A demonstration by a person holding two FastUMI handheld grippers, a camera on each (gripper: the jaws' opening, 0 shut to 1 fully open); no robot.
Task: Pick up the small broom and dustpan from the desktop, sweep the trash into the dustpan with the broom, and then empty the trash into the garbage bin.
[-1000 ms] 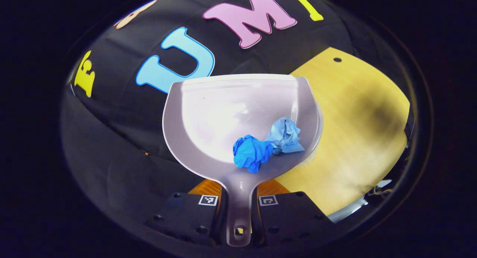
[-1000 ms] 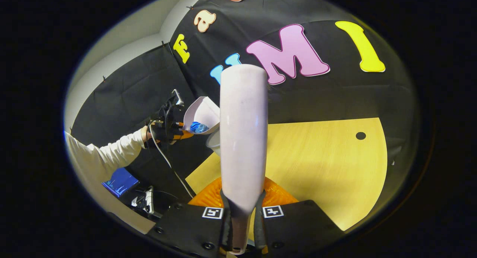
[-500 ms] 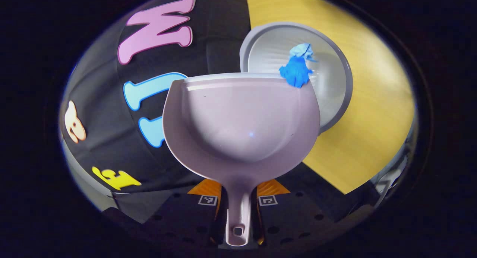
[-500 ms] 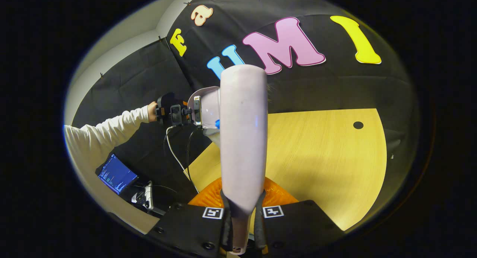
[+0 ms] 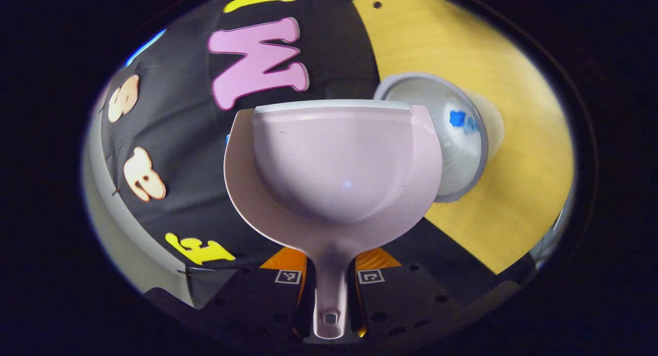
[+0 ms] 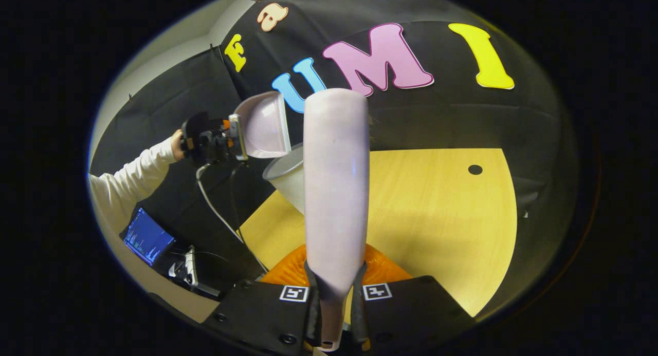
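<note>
Both blue paper wads have left the dustpan [image 5: 334, 166] since a second ago, when they lay in its scoop, and now sit at the bottom of the garbage bin [image 5: 465, 163], where a blue patch of trash [image 5: 457, 118] shows inside its pale wall. In the left gripper view the left gripper [image 5: 329, 279] is clamped on the dustpan's narrow handle, both fingers pressing its sides, and the scoop stands empty in front of the camera with its lip just above the bin's near rim. The bin stands at the edge of the wooden desktop [image 5: 514, 114], close to the black cloth wall, so the pan can reach over it from off the table. In the right gripper view the right gripper [image 6: 336, 294] is closed on the handle of the small broom [image 6: 336, 181], held upright and idle above the near edge of the desktop, well apart from the bin, probably to keep it out of the way of the pour. That view also shows the other gripper farther off, held by a hand [image 6: 177, 145] in a white sleeve [image 6: 128, 179], with the dustpan tipped steeply, mouth down toward the bin, which is why the trash has slid out. Judging by the empty pan, the emptying step looks done
</note>
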